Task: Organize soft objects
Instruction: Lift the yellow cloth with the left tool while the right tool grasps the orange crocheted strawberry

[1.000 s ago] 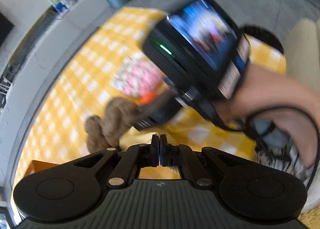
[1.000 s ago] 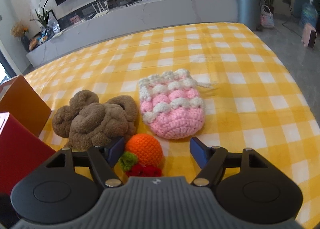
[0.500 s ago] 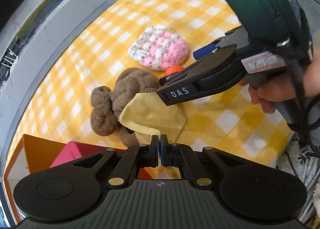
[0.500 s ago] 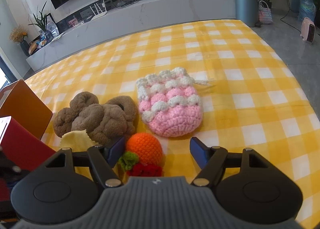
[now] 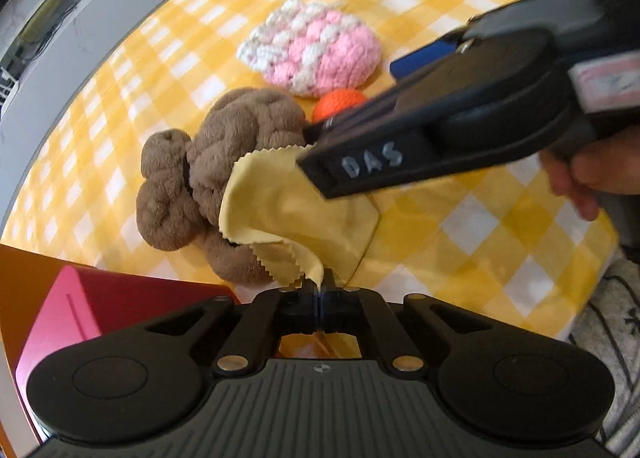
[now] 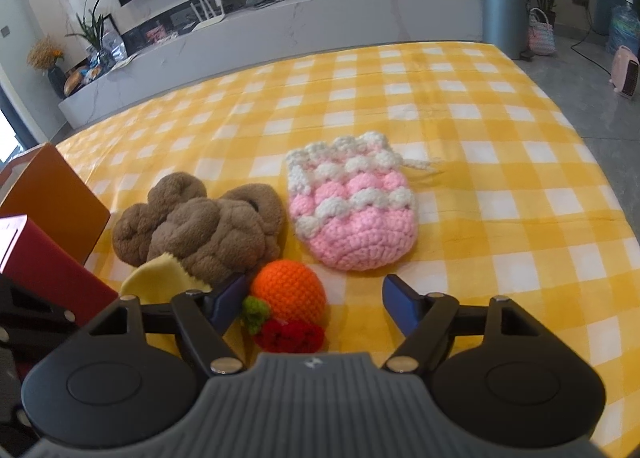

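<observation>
Cloth [image 5: 288,214] is clenched in my left gripper's [image 5: 320,290] jaws; right gripper [image 6: 316,298] gapes around the orange ball [image 6: 290,290]; nothing boxed yet, I judge.

A table covered by a yellow-and-white checked tablecloth [image 6: 460,98] is seen. On it, a brown knotted plush toy [image 6: 200,226] is laid at the left, with a pink-and-white crocheted pouch [image 6: 352,214] just to its right. Nearer, an orange crocheted fruit [image 6: 290,292] with green and red parts is placed. At the near left edge, an orange box [image 6: 56,198] and a red box [image 6: 44,270] are set.
</observation>
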Action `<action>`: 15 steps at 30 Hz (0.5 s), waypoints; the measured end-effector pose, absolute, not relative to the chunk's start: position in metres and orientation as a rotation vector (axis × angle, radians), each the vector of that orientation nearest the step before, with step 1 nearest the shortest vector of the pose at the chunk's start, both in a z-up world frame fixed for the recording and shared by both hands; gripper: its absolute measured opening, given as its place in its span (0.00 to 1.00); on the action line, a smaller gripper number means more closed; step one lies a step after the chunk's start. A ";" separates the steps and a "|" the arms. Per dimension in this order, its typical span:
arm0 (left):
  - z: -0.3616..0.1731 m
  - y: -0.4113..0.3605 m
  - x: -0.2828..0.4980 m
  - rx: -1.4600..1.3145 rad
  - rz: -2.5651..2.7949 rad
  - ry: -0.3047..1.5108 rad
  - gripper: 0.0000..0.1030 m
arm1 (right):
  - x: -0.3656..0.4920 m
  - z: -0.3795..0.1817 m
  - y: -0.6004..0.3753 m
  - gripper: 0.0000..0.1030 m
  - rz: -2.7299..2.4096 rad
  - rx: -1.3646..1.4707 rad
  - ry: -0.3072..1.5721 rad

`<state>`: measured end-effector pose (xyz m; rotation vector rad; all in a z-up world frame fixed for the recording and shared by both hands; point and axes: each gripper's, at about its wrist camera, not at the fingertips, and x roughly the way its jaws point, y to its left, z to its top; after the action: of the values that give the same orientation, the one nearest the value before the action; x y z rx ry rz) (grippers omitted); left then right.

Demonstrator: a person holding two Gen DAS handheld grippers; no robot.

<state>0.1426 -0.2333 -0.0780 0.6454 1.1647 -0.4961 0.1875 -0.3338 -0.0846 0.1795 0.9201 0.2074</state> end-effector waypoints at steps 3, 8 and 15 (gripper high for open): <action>-0.059 -0.225 0.136 0.605 -0.519 1.145 0.01 | 0.187 -0.086 -0.331 0.75 0.212 0.163 0.928; -0.019 -0.209 0.123 0.563 -0.543 1.083 0.01 | 0.188 -0.086 -0.324 0.74 0.228 0.141 0.935; 0.013 -0.201 0.124 0.537 -0.523 0.999 0.01 | 0.191 -0.091 -0.303 0.54 0.244 0.027 0.951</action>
<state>0.1245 -0.2005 0.0127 0.5374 0.9989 -0.5229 0.1908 -0.3027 -0.0909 0.0267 0.9512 0.2444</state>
